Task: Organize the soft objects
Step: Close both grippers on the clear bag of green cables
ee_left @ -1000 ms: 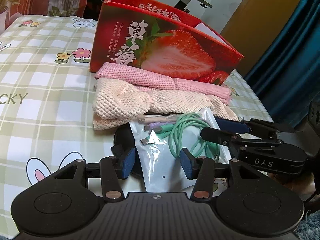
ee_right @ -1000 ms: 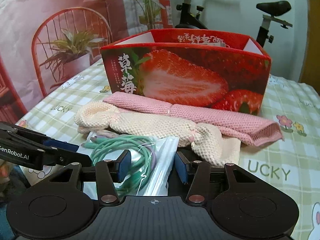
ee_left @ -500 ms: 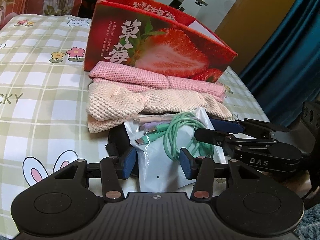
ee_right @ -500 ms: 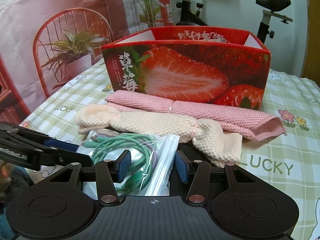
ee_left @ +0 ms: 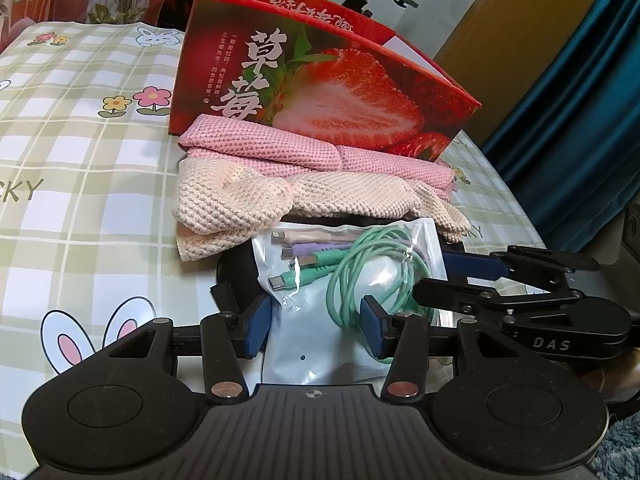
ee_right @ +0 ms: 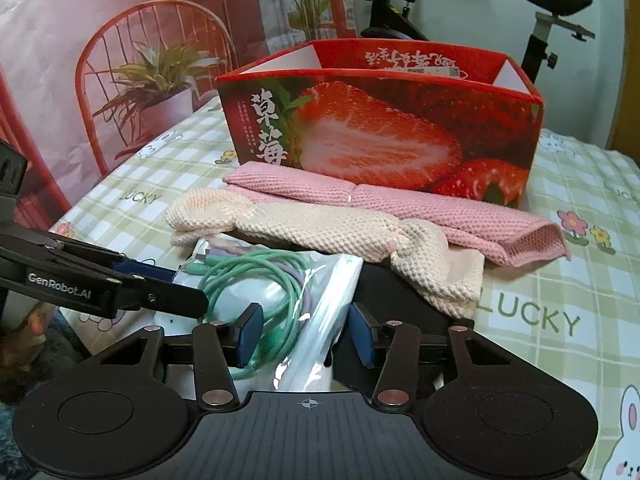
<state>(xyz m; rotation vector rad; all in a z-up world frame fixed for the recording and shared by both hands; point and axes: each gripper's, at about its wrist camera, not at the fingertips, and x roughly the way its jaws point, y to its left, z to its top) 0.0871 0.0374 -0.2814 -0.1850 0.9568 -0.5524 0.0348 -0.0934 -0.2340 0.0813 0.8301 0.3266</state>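
A clear bag of coiled green and purple cables lies on a black item at the table's near edge. My left gripper stands open around the bag's near end, pads beside it. My right gripper comes in from the other side. Its jaws are closing, with the bag's folded edge between them and not pinched. Just behind lie a cream knitted cloth and a pink knitted cloth. An open red strawberry box stands behind them. Each gripper shows in the other's view, the right gripper and the left gripper.
The table wears a green checked cloth with bunnies and flowers. A red wire chair and a potted plant stand beyond the far edge, an exercise bike behind the box. A blue curtain hangs to the right.
Both views have shifted only slightly. The bag, the cloths and the box lie as before.
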